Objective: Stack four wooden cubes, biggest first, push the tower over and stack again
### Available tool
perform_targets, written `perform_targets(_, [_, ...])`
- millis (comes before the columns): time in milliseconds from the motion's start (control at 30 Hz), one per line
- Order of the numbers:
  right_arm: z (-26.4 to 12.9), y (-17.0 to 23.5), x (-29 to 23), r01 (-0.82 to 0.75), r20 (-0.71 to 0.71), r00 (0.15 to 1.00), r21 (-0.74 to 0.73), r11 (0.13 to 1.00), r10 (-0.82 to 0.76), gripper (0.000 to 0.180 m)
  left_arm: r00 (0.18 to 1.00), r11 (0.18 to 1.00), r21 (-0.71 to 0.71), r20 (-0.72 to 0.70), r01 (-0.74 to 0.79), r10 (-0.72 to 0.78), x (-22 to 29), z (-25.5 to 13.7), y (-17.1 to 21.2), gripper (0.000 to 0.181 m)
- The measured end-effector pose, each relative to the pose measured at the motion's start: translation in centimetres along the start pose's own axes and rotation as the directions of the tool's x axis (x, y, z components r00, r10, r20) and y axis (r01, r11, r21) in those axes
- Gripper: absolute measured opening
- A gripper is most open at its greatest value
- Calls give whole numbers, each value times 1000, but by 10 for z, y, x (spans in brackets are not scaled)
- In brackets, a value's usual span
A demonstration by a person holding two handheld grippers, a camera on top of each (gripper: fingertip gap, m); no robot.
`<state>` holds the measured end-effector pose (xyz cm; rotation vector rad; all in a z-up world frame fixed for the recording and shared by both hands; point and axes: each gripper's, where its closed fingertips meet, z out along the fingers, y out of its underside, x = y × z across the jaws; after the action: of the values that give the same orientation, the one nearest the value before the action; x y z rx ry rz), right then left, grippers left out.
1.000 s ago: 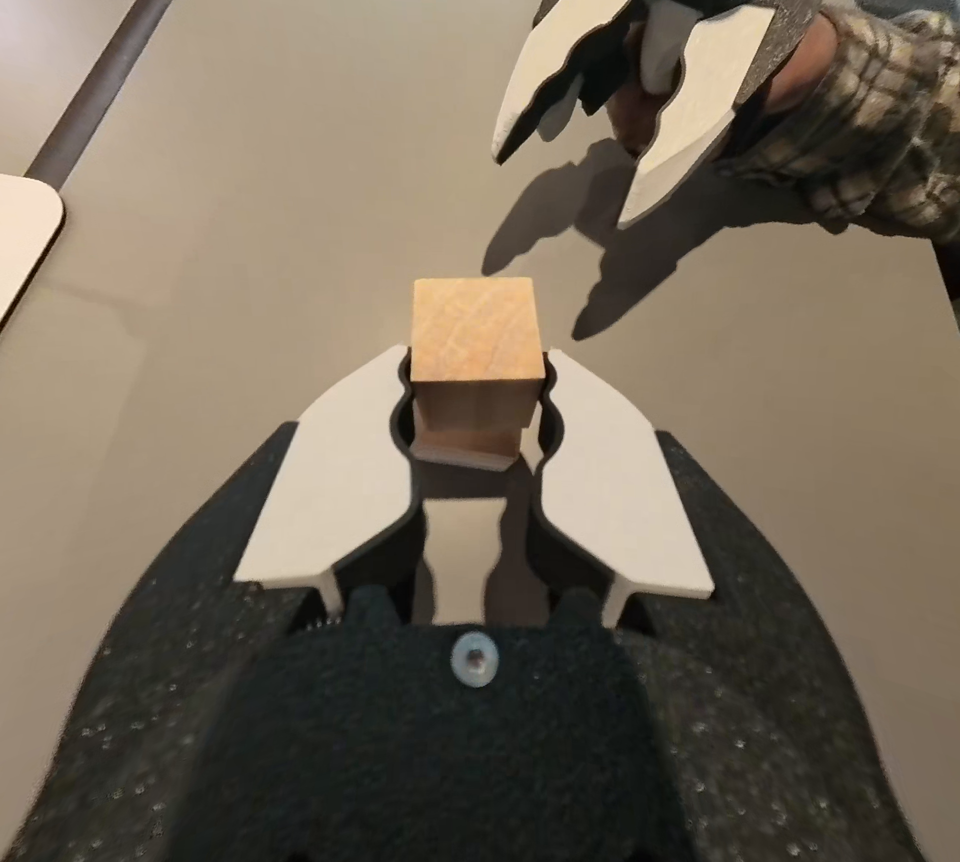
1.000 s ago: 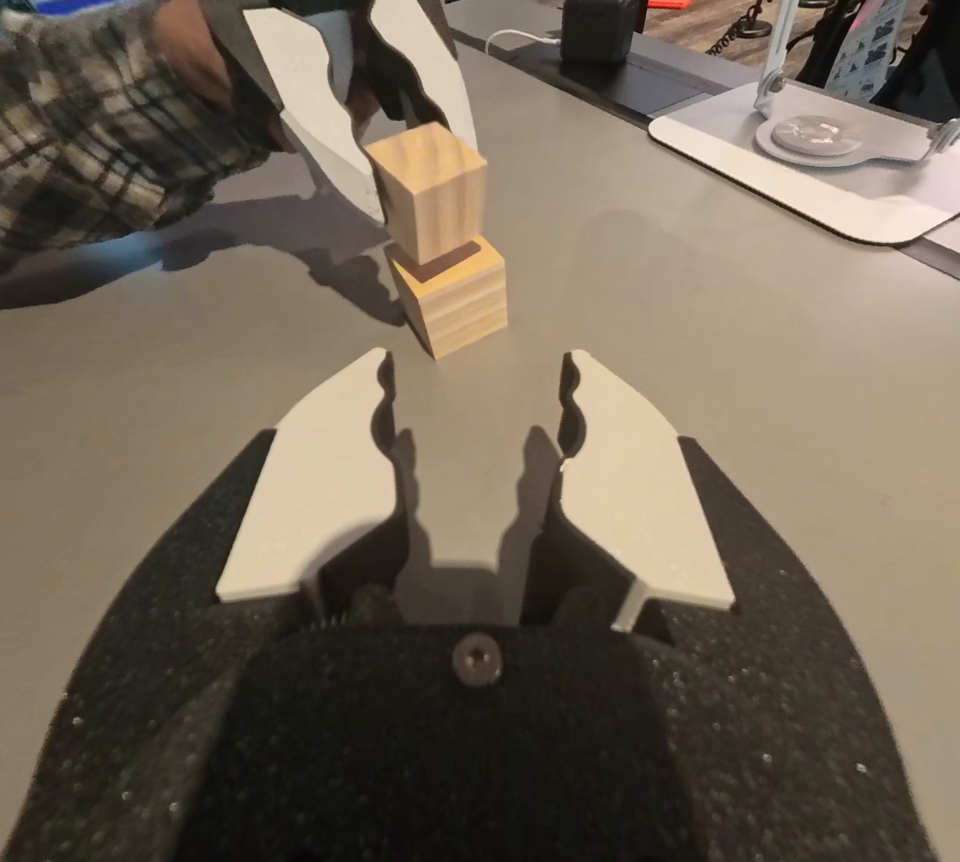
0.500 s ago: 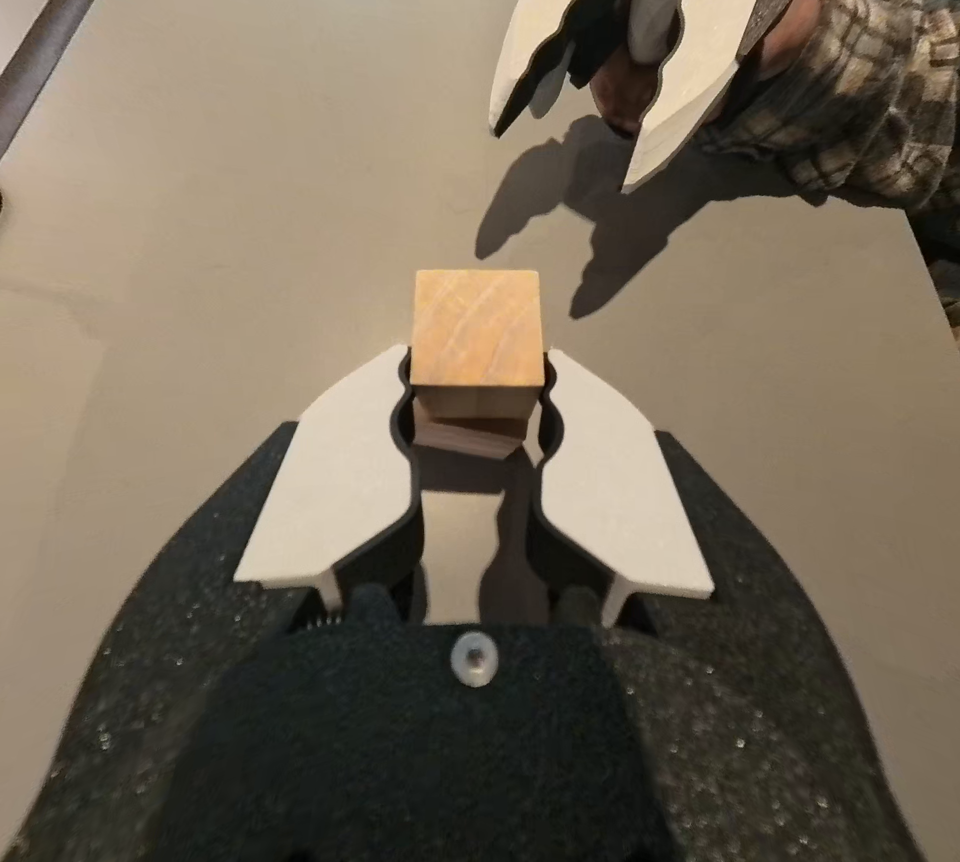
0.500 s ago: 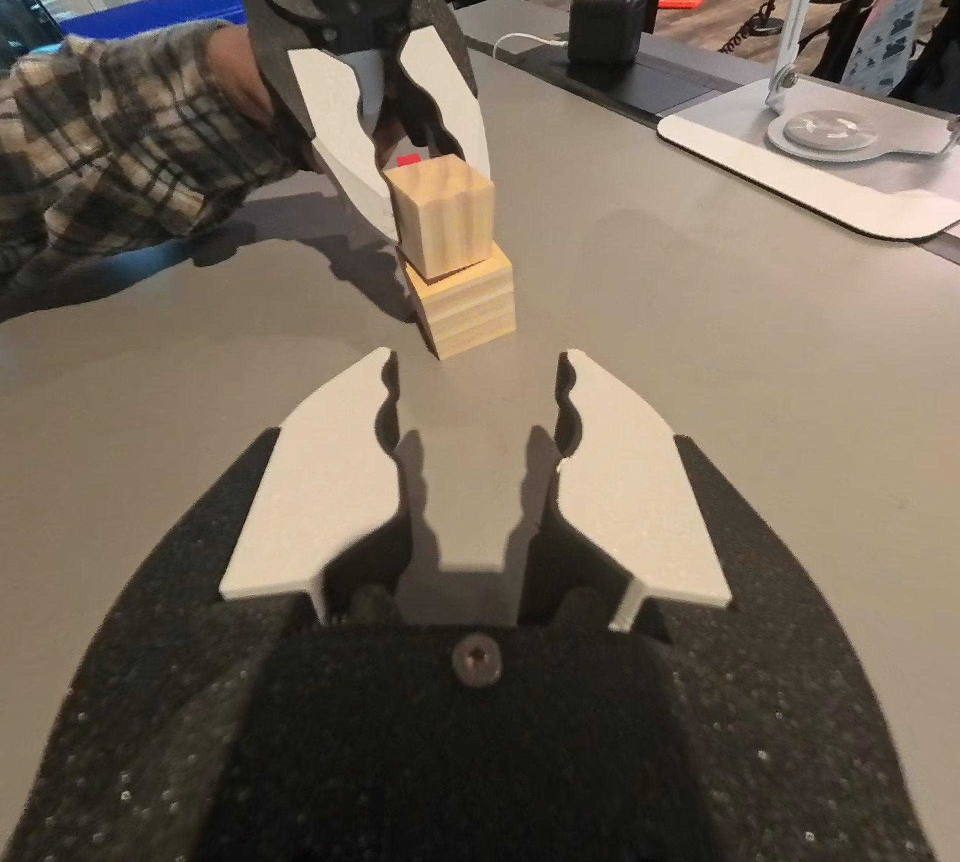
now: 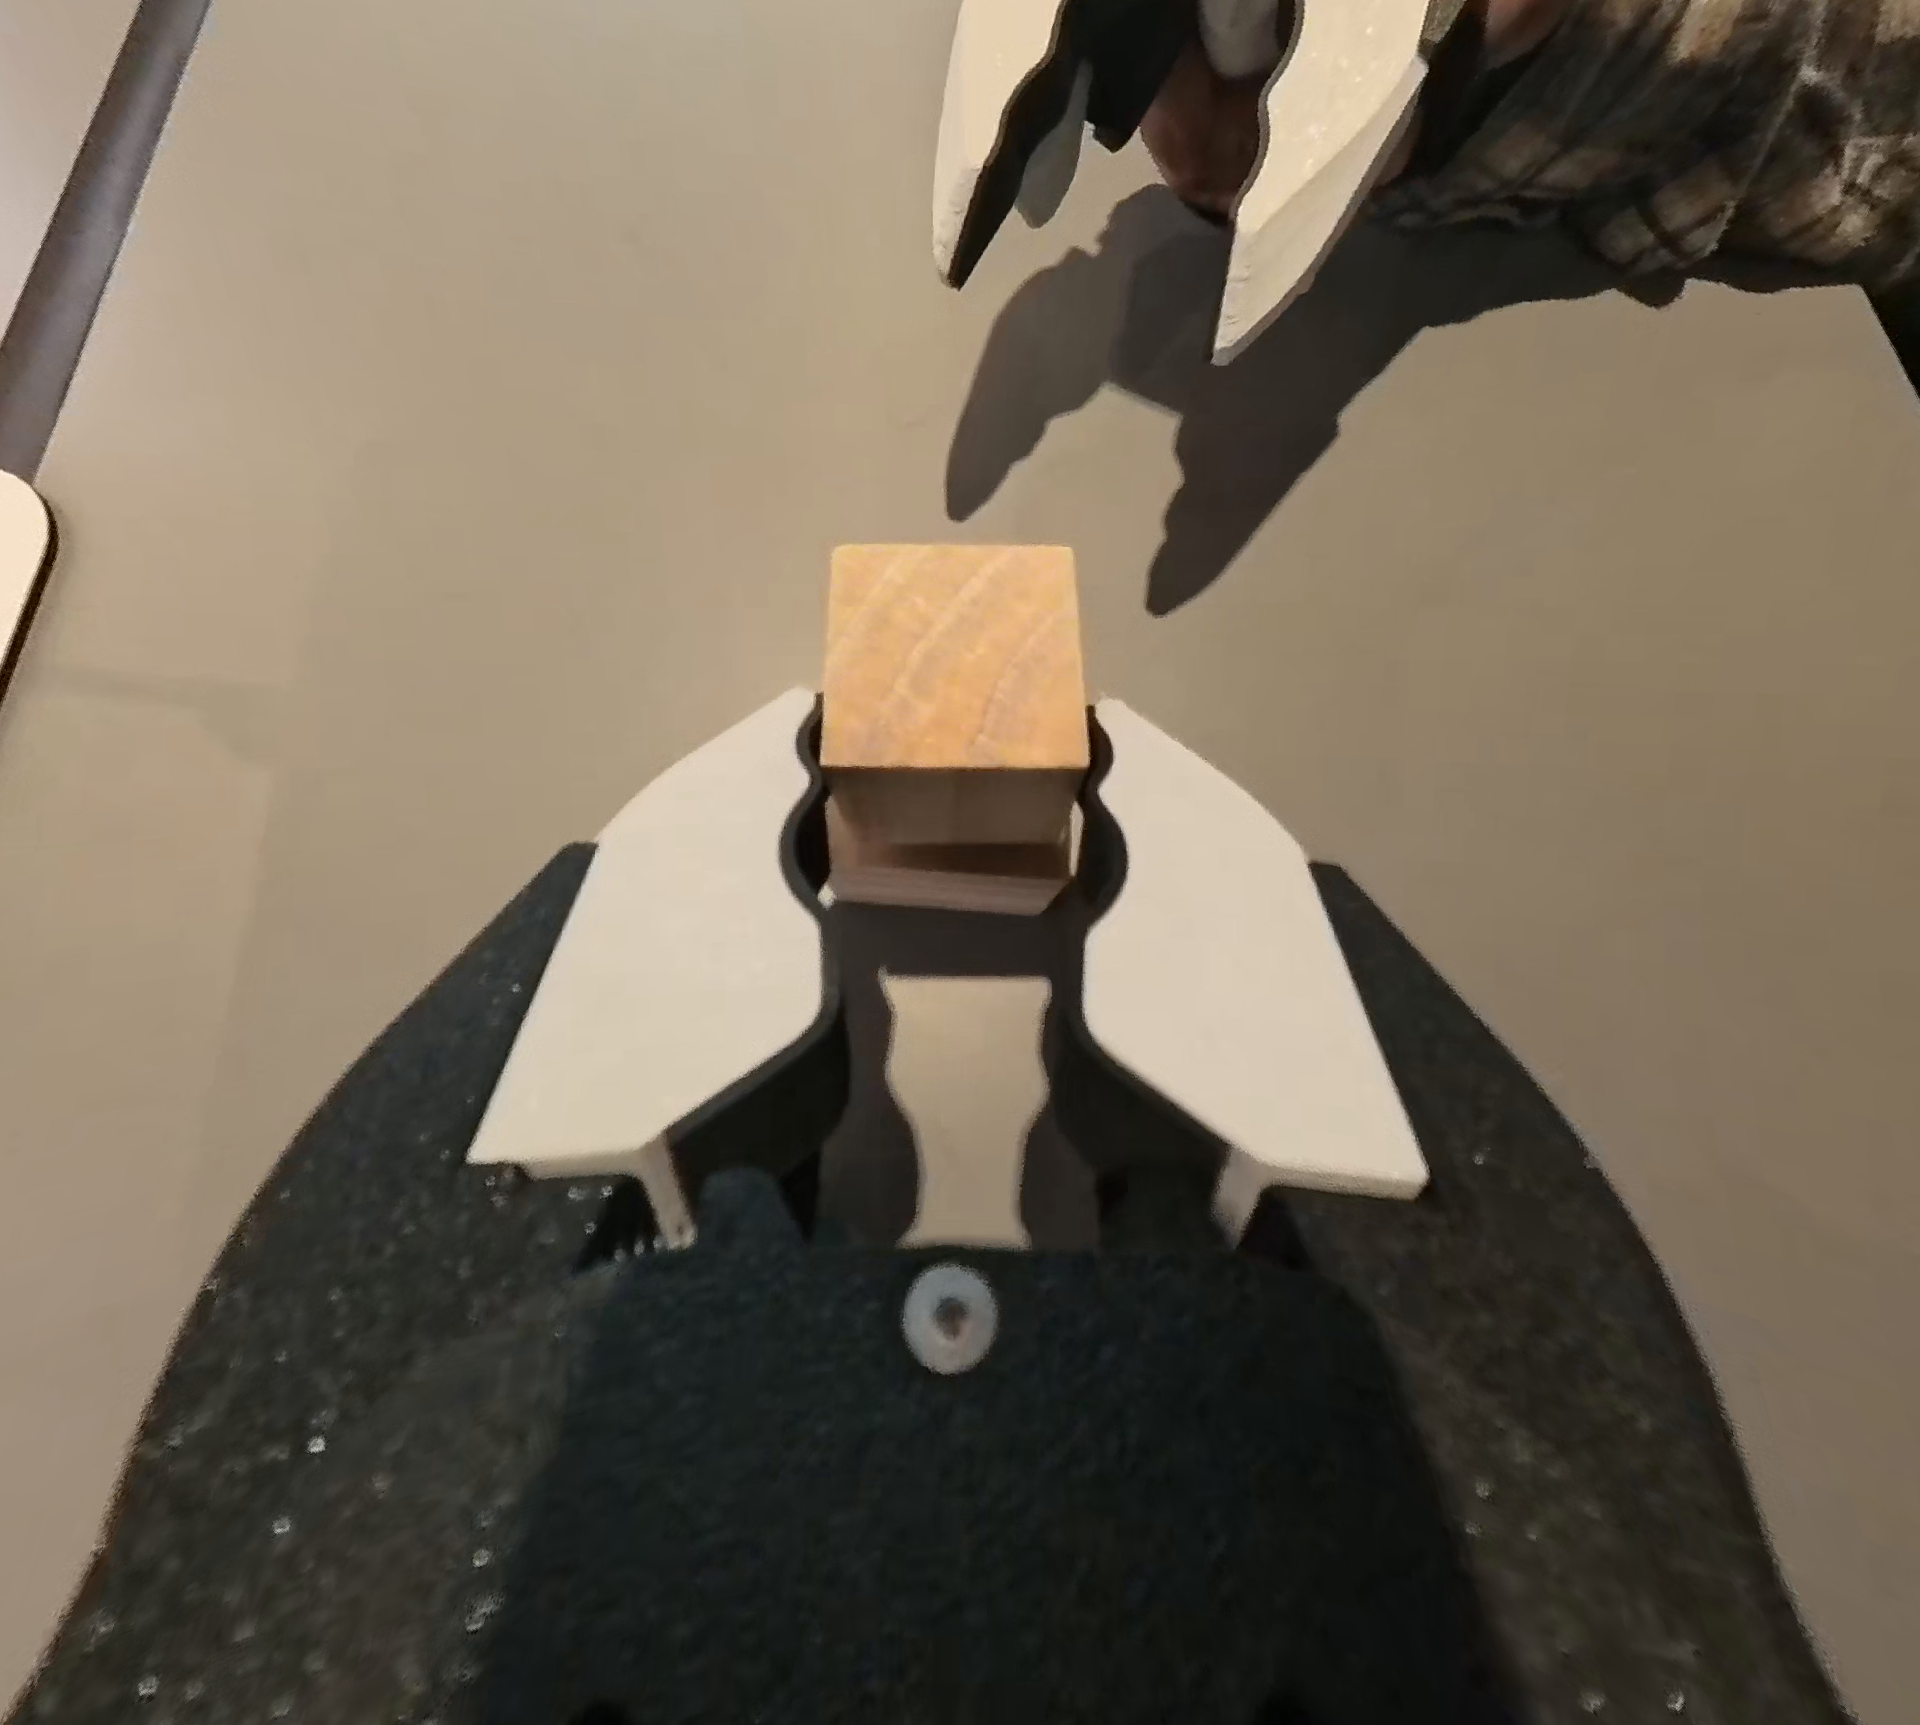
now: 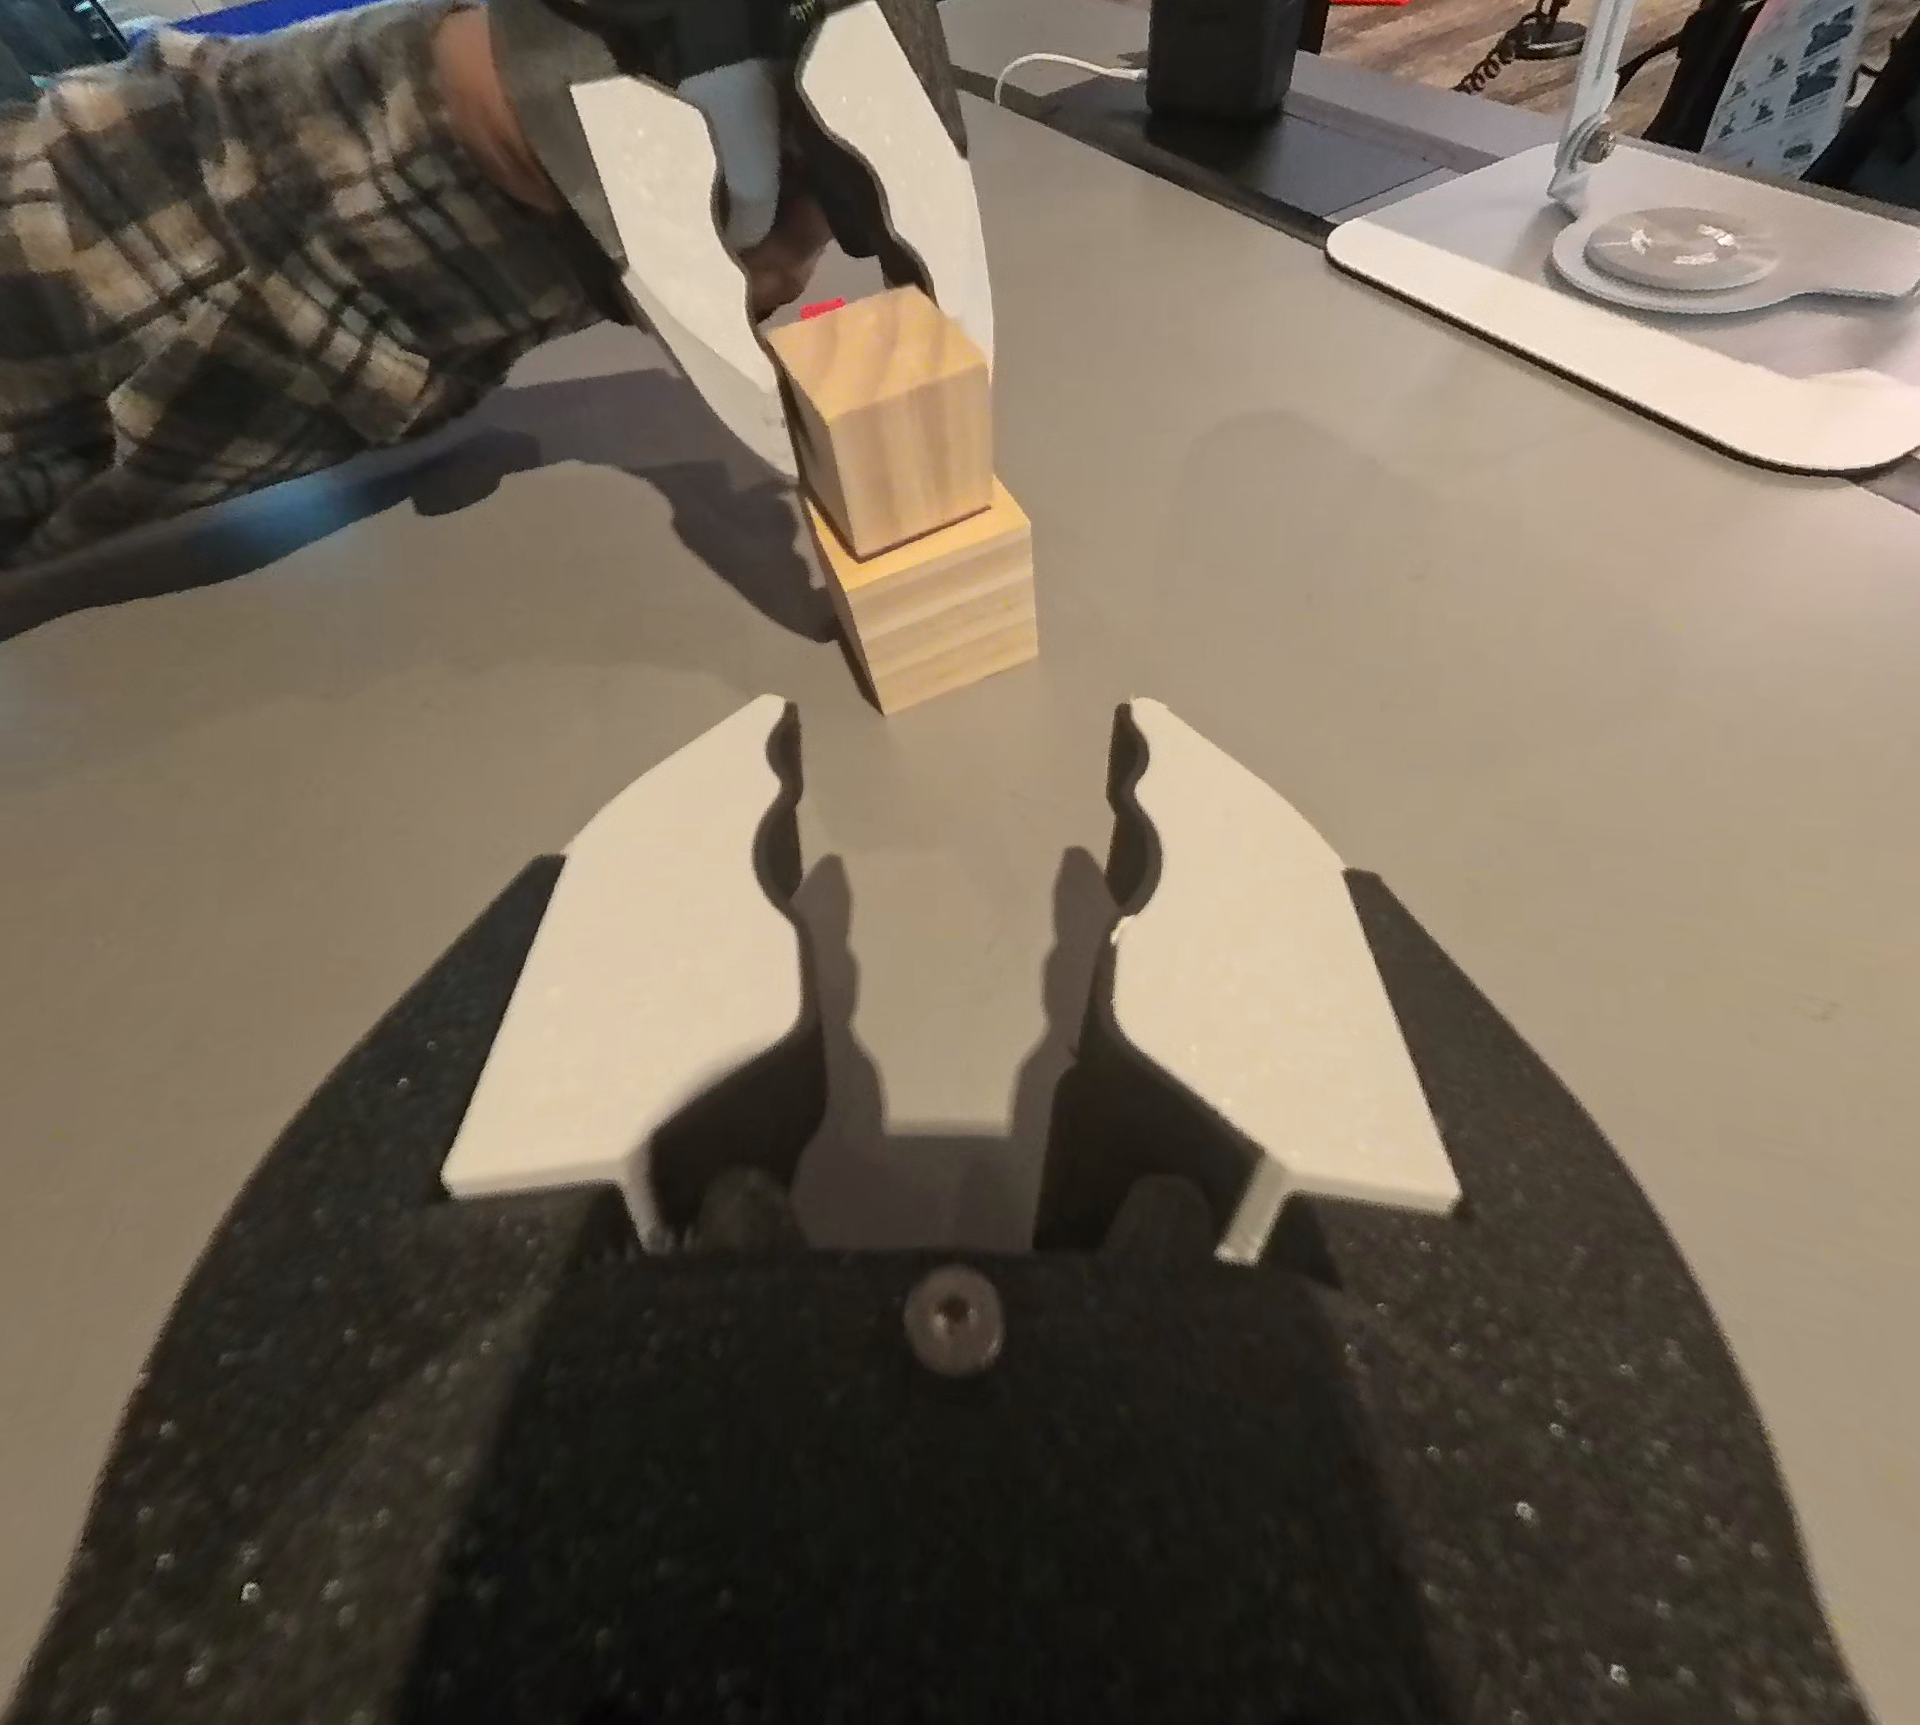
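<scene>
Second cube going onto the base

Wood like this is looking rigid and light, with smooth flat faces; my judgement is that gripping two opposite side faces near the middle suits it best, since a corner grip would let it twist.

The left tongs (image 6: 878, 387) are clamping the smaller cube (image 5: 956, 657) by its sides, jaws narrowed onto it, and the cube is sitting on the bigger cube (image 6: 940, 610) directly under them on the grey table (image 6: 1351, 636). The right tongs (image 6: 956, 730) are hovering empty just short of the pile, jaws spread wide.

Compared with a second ago, the gap under the smaller cube is gone: it was hanging above the bigger cube and tilted, and now its bottom is resting flat, slightly off-centre. The right tongs are sitting closer to the pile than before.
</scene>
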<state>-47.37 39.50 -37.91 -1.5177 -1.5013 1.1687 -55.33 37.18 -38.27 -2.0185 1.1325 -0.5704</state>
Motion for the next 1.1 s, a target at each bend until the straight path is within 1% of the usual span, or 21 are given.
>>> perform_targets(267, [0,1,0,-1,4,1000,-2,1000,1,56,999,1000,16,-36,-22,22,2,1,1,45])
perform_targets(1100, [3,4,-2,-10,20,1000,-12,1000,10,55,997,999,34,-61,-34,36,0,2,2,45])
